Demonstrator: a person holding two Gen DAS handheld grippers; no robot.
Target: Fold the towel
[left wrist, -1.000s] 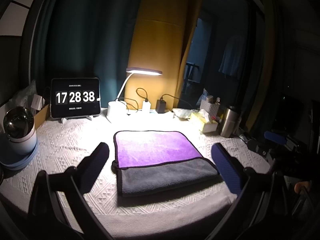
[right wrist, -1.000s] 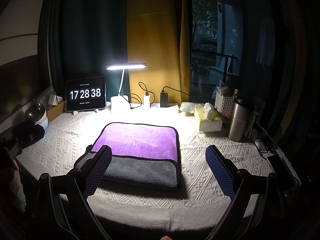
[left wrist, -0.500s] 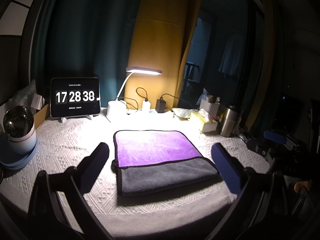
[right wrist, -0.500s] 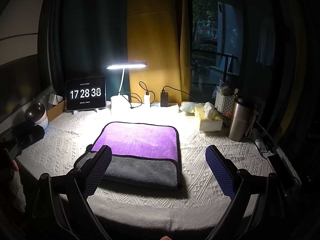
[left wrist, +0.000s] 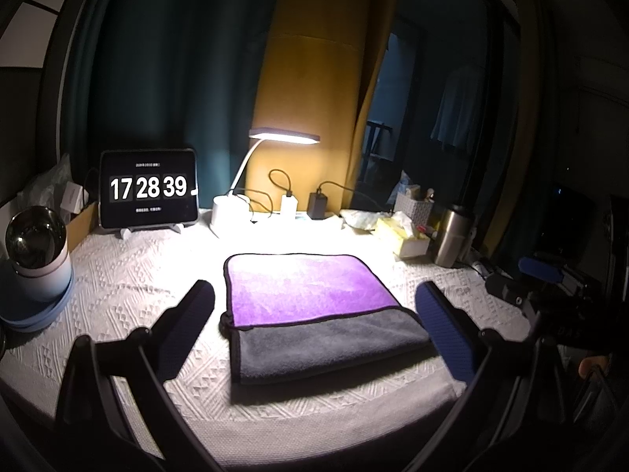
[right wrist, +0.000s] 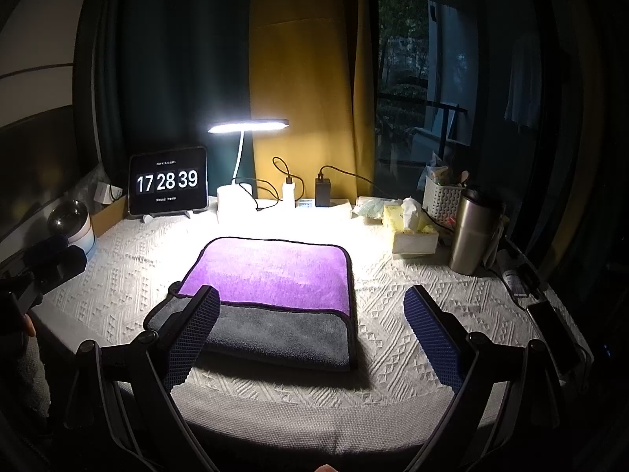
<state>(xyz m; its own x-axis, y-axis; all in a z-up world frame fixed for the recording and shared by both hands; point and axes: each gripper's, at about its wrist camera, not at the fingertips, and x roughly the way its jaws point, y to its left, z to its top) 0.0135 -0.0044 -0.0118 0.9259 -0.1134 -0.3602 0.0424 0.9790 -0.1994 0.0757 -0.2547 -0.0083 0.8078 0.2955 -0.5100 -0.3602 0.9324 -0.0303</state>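
Observation:
A towel (left wrist: pixel 314 310), purple on top and grey beneath, lies folded flat on the white tablecloth (left wrist: pixel 129 283) under the lamp. It also shows in the right wrist view (right wrist: pixel 271 299). My left gripper (left wrist: pixel 314 314) is open and empty, held above the table's front edge with the towel between its fingers in view. My right gripper (right wrist: pixel 310 318) is open and empty, also near the front edge, with its left fingertip (right wrist: pixel 196 326) over the towel's near left corner. Neither touches the towel.
A lit desk lamp (right wrist: pixel 240 173), a tablet clock (right wrist: pixel 168 181), chargers (right wrist: pixel 322 192), a tissue box (right wrist: pixel 412 232), a steel tumbler (right wrist: pixel 471 232) and a white basket (right wrist: pixel 442 196) line the back and right. A round white device (left wrist: pixel 35 259) stands at the left.
The clock moved from 17:28:38 to 17:28:39. Both grippers and the towel have stayed still.

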